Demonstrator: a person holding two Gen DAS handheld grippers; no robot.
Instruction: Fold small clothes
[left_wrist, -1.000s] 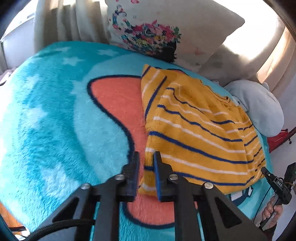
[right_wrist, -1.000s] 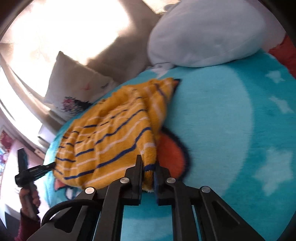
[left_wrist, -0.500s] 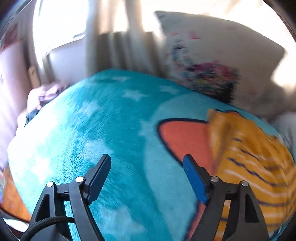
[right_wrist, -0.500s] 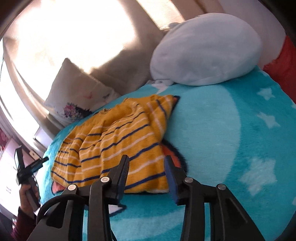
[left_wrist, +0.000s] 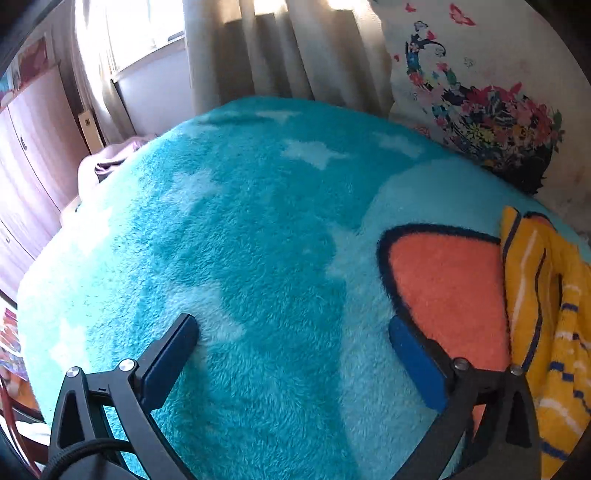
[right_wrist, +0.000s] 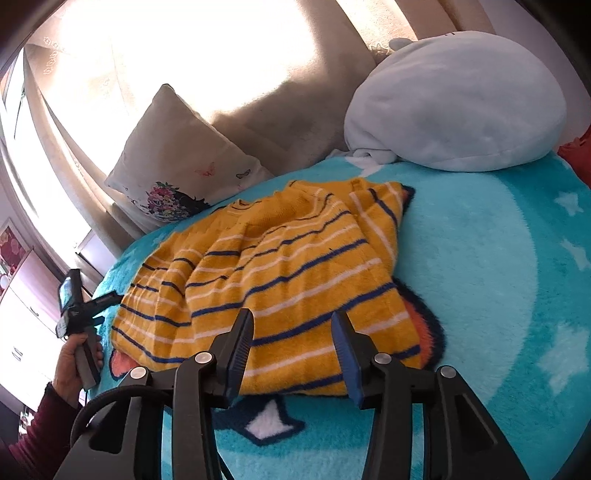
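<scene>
The yellow striped sweater (right_wrist: 280, 280) lies folded on the fluffy turquoise blanket (right_wrist: 498, 295), its near hem just in front of the right gripper (right_wrist: 291, 347), whose fingers are spread apart and hold nothing. At 3 o'clock of the sweater the blanket is free up to the round grey plush cushion (right_wrist: 454, 103) at 1 o'clock. The left gripper (left_wrist: 291, 362) has its fingers wide apart over bare blanket, with the sweater at its 3 o'clock. A flower-printed pillow (left_wrist: 476, 85) stands at the far edge.
</scene>
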